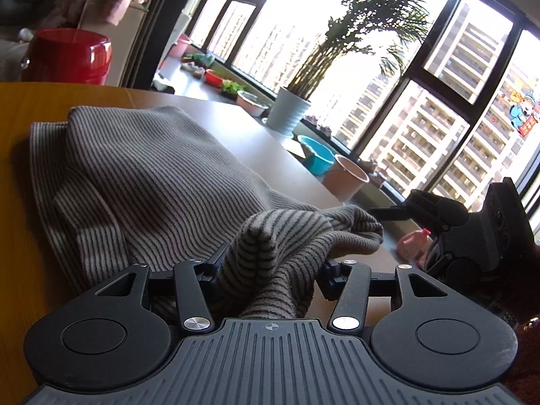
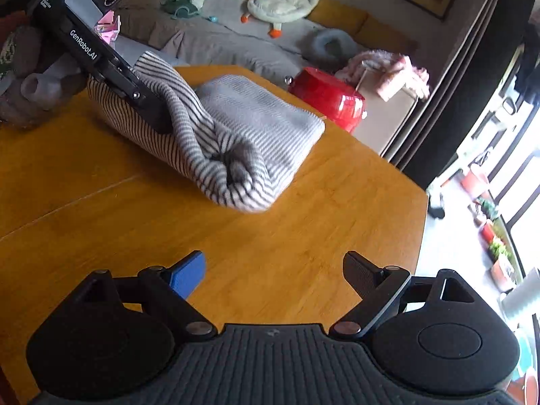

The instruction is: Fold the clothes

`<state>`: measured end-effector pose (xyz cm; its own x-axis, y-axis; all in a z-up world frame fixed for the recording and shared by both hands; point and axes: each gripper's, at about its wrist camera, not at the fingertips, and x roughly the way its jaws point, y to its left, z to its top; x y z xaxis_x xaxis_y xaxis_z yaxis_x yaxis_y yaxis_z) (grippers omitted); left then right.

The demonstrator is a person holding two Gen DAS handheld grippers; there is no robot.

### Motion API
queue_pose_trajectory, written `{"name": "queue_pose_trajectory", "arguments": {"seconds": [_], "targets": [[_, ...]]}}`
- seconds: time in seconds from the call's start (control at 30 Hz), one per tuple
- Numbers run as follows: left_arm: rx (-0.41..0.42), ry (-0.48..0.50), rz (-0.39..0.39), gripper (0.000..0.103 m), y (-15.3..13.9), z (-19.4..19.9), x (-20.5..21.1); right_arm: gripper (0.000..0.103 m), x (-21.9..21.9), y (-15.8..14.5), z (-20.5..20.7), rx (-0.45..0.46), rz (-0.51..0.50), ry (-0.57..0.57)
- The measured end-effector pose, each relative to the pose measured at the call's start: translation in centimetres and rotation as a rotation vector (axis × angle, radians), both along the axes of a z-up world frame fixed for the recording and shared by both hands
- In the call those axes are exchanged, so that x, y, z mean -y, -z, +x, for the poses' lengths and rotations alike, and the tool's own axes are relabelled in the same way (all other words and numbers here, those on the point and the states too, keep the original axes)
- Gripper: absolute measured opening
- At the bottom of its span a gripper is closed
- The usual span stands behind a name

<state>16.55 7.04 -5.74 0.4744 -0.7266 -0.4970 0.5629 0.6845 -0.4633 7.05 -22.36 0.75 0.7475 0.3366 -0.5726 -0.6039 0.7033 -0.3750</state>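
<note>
A grey garment with dark stripes [image 1: 135, 175] lies partly folded on the wooden table [image 1: 20, 202]. My left gripper [image 1: 273, 263] is shut on a bunched-up fold of it at the near end, and the cloth rises between the two fingers. In the right wrist view the garment [image 2: 256, 118] is a thick folded bundle, with one end draped over the left gripper [image 2: 152, 111] at the upper left. My right gripper [image 2: 275, 263] hangs open over bare table [image 2: 303, 236] in front of the bundle, with nothing between its fingers. It also shows at the right edge [image 1: 391, 212] of the left wrist view.
A red container [image 2: 327, 98] stands just beyond the table's far side. Behind it is a sofa with plush toys [image 2: 283, 3]. The table's edge [image 2: 422, 236] runs along the right. Past it, a window ledge holds a potted palm [image 1: 290, 111], a blue bowl [image 1: 315, 158] and a pink bottle [image 1: 413, 243].
</note>
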Motion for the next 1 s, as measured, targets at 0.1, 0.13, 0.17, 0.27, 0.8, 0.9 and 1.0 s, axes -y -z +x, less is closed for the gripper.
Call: {"name": "queue_pose_trajectory", "arguments": {"seconds": [0.1,0.13,0.17,0.27,0.8,0.9,1.0], "targets": [[-0.007,0.0,0.009,0.056,0.0,-0.1,0.4,0.065,-1.9,0.8,0.9,0.107,-0.005,-0.05],[-0.012,-0.001,0.009,0.056,0.0,-0.1,0.4,0.046,-2.5,1.1,1.2,0.122,-0.019,-0.082],[-0.017,-0.002,0.01,0.056,-0.1,-0.1,0.5,0.04,-3.2,1.4,1.3,0.112,-0.031,-0.118],[-0.016,-0.013,0.028,0.056,-0.3,-0.7,0.4,0.038,-4.4,2.2,0.8,0.15,-0.084,-0.169],[-0.075,-0.016,-0.127,0.055,-1.2,-4.9,-2.8,0.022,-3.8,-1.7,-4.3,0.107,0.145,-0.226],[-0.086,-0.007,-0.145,0.056,-1.4,-6.3,-3.1,0.02,-2.5,-3.8,-5.1,-0.023,0.229,-0.216],[-0.063,0.025,-0.129,0.064,-2.2,-7.7,-2.6,0.019,-0.9,-5.3,-5.4,-0.125,0.294,-0.178]]}}
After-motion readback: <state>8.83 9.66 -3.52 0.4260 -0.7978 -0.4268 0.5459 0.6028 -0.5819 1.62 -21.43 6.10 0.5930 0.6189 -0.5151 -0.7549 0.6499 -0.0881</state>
